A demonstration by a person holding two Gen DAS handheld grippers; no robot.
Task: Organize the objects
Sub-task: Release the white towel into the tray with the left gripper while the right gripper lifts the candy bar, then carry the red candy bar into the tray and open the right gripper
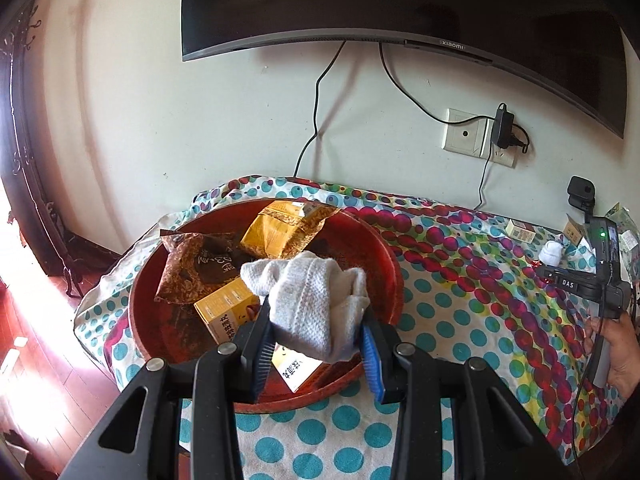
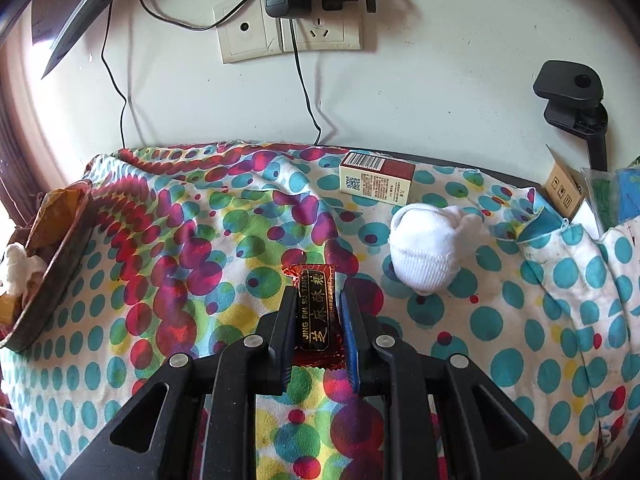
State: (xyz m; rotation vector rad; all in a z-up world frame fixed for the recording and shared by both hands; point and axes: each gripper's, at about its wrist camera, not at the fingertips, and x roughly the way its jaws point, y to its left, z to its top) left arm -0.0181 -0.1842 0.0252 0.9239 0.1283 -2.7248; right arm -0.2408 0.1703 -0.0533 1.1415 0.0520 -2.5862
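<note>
Left gripper [image 1: 314,322] pinches ribbed knit sock [image 1: 316,300]; right gripper [image 2: 320,312] pinches crinkly foil candy [image 2: 316,312].

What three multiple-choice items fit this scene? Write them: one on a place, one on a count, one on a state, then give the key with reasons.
1. Where is the grey-white sock held by the left gripper?
A. Over the red tray
B. On the floor
C. Beside the wall socket

2. How many rolled white socks lie on the dotted cloth in the right wrist view?
A. None
B. One
C. Three

3. What is the right gripper doing?
A. Hanging open over bare cloth
B. Closed on a candy packet
C. Gripping a box

Key: 1 A, the sock sits between the fingers above the red tray that holds snack packets. 2 B, a single white rolled sock lies on the dotted cloth near the small box. 3 B, the red-and-black candy packet is pinched between both fingers.
</note>
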